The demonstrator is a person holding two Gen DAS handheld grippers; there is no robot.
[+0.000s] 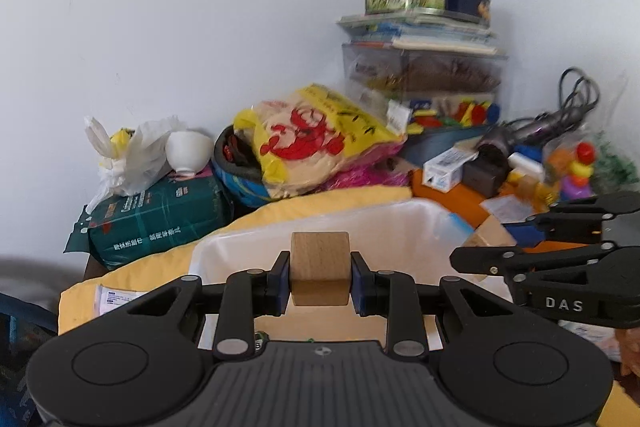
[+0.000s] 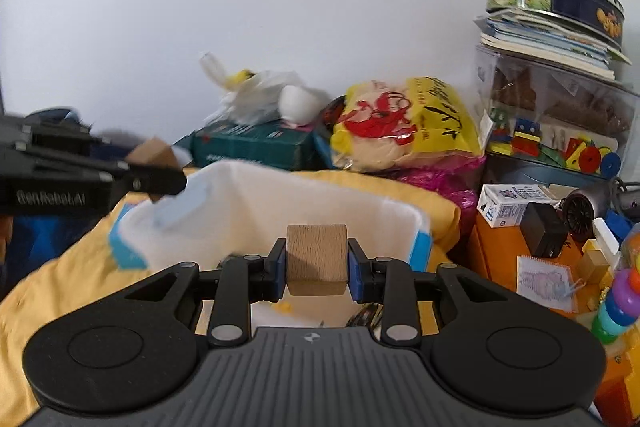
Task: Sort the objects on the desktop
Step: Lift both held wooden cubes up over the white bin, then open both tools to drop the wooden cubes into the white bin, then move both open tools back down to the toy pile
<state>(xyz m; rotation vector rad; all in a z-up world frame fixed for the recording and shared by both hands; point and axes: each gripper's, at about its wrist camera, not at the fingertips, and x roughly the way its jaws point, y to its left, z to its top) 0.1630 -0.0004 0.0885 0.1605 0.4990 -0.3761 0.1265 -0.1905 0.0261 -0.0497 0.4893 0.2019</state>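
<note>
The left gripper (image 1: 320, 277) was clamped on a pale wooden cube (image 1: 320, 267), its blue pads pressing the block's two side faces. The right gripper (image 2: 317, 269) gripped a second pale wooden cube (image 2: 317, 259) in the same way. Neither block has a long axis worth noting.

The relation that matters: the white fabric bin with blue trim (image 2: 256, 195) sat at twelve o'clock from both sets of tongs, just ahead of and below each held cube, on the yellow cloth (image 2: 56, 275). In the left wrist view the right gripper came in at three o'clock, beside the bin (image 1: 404, 223); in the right wrist view the left gripper showed at nine o'clock with its cube (image 2: 154, 153) near the bin's rim. Both hands looked about equally close to it.

What lay deep inside the bin was mostly hidden; a few small dark and yellow bits showed beneath the right tongs. I judge a drop into the bin came next.
</note>
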